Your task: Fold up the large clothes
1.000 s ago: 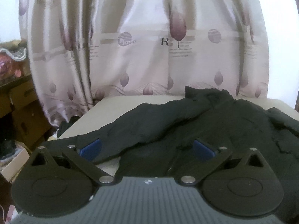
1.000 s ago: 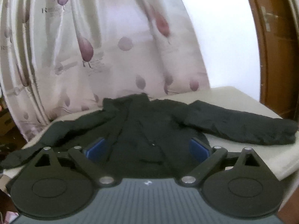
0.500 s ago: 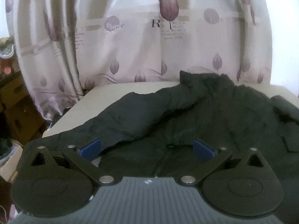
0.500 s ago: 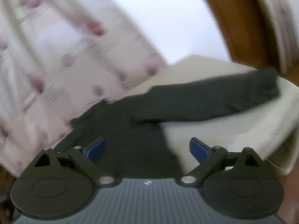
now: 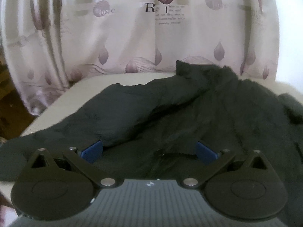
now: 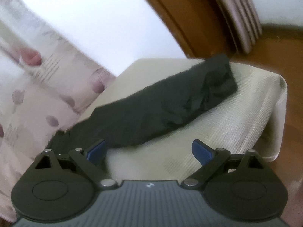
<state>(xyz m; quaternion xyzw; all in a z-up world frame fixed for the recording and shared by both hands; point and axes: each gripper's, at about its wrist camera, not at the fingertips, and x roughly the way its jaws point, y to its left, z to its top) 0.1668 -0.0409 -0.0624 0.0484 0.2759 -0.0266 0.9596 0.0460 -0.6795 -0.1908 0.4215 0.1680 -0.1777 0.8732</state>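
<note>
A black jacket [image 5: 189,113] lies spread on a table under a beige cloth [image 5: 90,87], collar toward the curtain. My left gripper [image 5: 149,150] is open just above the jacket's lower front, near the zip, with one sleeve running off to the left. In the right wrist view the jacket's other sleeve [image 6: 166,102] stretches diagonally toward the table's far right corner. My right gripper [image 6: 149,150] is open over bare beige cloth [image 6: 217,128] just below that sleeve, its left fingertip [image 6: 96,149] close to the sleeve's edge. Nothing is held by either.
A pale curtain [image 5: 123,28] with purple leaf prints hangs behind the table. A brown wooden door frame [image 6: 180,15] and floor [image 6: 291,113] lie past the table's right corner [image 6: 280,79]. Dark furniture [image 5: 5,94] stands at the far left.
The left gripper has moved forward and lower over the jacket's front. The right gripper has swung right and tilted, from facing the jacket's body to facing the right sleeve and table corner.
</note>
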